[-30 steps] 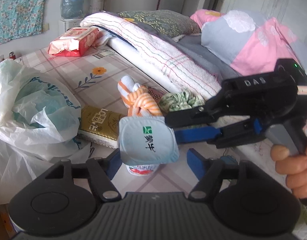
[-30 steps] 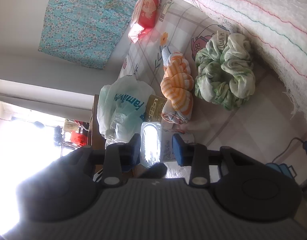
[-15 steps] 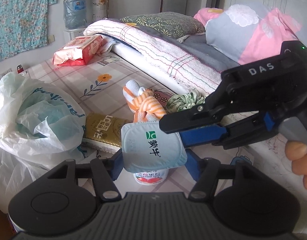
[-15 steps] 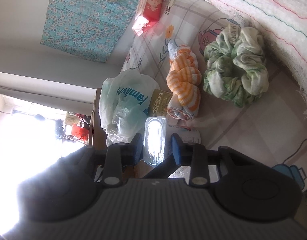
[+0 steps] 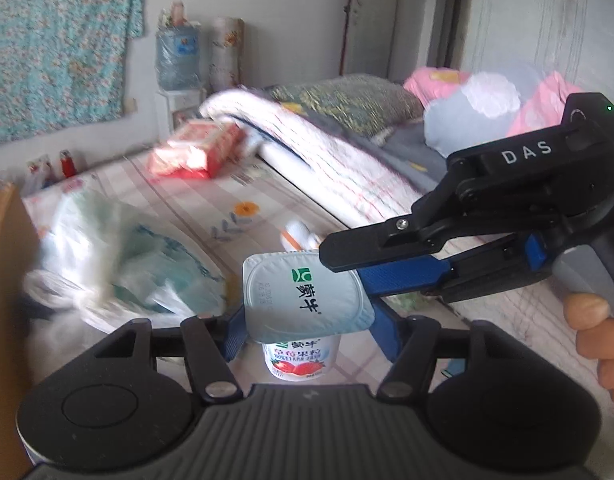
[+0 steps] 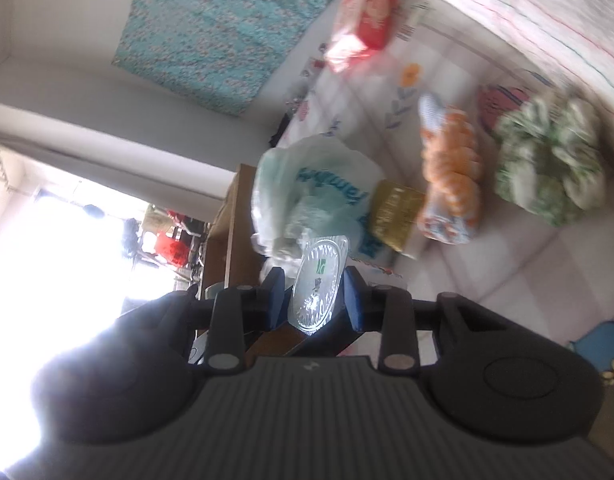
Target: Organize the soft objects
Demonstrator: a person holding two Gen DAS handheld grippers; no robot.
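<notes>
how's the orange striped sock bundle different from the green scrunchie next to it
The orange striped sock bundle is long and knotted into a roll; the green scrunchie is a round, ruffled ring. The bundle is orange and white; the scrunchie is mottled green and white. Both are soft fabric, lying side by side on the patterned sheet.

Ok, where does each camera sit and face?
Left wrist: on the left gripper, looking down over the bed; its fingers flank the yogurt cup; the right gripper and a hand show at right.
Right wrist: on the right gripper, rolled sideways, facing the bed and a bright window; only its fingers show.
Both share yogurt cup, plastic bag, red packet.
</notes>
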